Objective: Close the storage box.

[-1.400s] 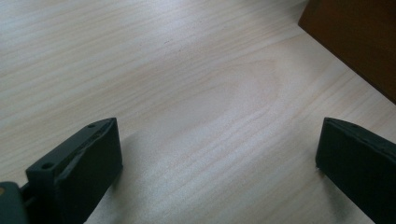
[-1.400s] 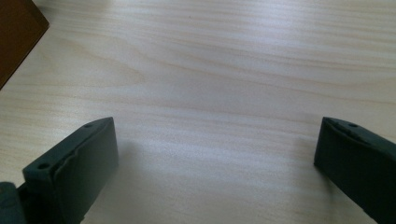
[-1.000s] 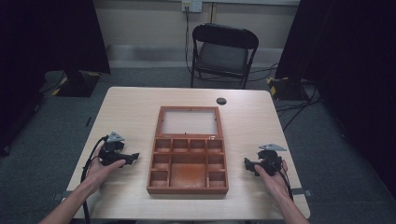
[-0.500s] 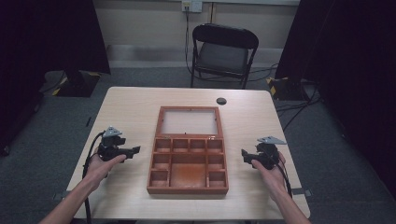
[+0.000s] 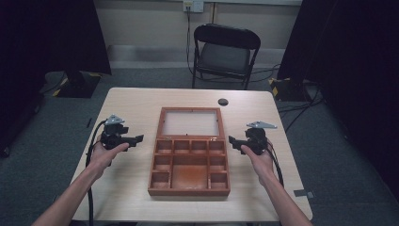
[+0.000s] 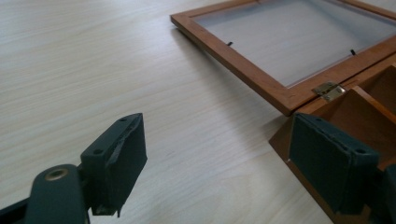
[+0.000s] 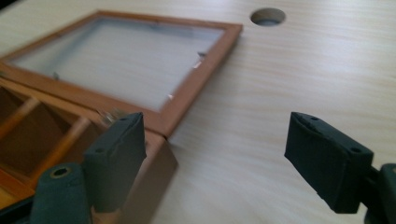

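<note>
Between both released tongs, left point(image 5: 139, 139) and right point(image 5: 231, 140), the wooden box point(image 5: 189, 162) lies open, compartments bare.

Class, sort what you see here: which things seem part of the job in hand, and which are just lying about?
Likely in the job:
wooden box, its glass lid lying open
left tool, open
right tool, open

Just lying about:
folding chair
table hole
floor cables

Left gripper point(image 5: 137, 139) and right gripper point(image 5: 232, 141) both gape empty.
</note>
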Demonstrator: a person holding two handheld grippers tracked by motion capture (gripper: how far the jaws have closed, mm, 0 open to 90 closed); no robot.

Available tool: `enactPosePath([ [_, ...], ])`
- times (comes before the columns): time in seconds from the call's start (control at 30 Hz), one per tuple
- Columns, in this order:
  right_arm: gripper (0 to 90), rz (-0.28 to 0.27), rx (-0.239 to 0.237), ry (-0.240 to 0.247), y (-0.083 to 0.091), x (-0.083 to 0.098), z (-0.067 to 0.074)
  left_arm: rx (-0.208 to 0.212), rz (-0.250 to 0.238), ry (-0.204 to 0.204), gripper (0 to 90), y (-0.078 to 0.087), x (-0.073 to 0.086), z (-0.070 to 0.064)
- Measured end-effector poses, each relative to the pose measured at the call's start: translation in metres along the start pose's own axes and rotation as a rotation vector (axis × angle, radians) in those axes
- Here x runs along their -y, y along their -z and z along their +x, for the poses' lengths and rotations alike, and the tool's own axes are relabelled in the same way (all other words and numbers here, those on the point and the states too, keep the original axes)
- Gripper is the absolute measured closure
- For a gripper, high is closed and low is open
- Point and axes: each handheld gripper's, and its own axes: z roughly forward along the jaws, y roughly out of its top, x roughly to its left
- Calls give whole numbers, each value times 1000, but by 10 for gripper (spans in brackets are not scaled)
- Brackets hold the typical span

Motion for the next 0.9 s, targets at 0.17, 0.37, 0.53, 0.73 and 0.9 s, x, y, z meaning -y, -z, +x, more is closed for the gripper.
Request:
enactPosePath([
  [0.17, 188, 7, -54, 10, -11, -25, 6, 10, -37, 5, 185, -5, -23, -3],
  [0.37, 189, 17, -64, 20, -35, -38, 7, 59, -23, 66, 184, -29, -38, -7],
  [0.53, 173, 87, -79, 24, -55, -29, 9, 73, 17, 50, 183, -47, -32, -13],
  [0.73, 166, 120, -97, 16, -64, -24, 8, 25, 81, 57, 170, -67, -25, -18],
  [0.9, 165, 134, -106, -10, -69, -23, 9, 60, 77, 52, 185, -73, -26, -24],
])
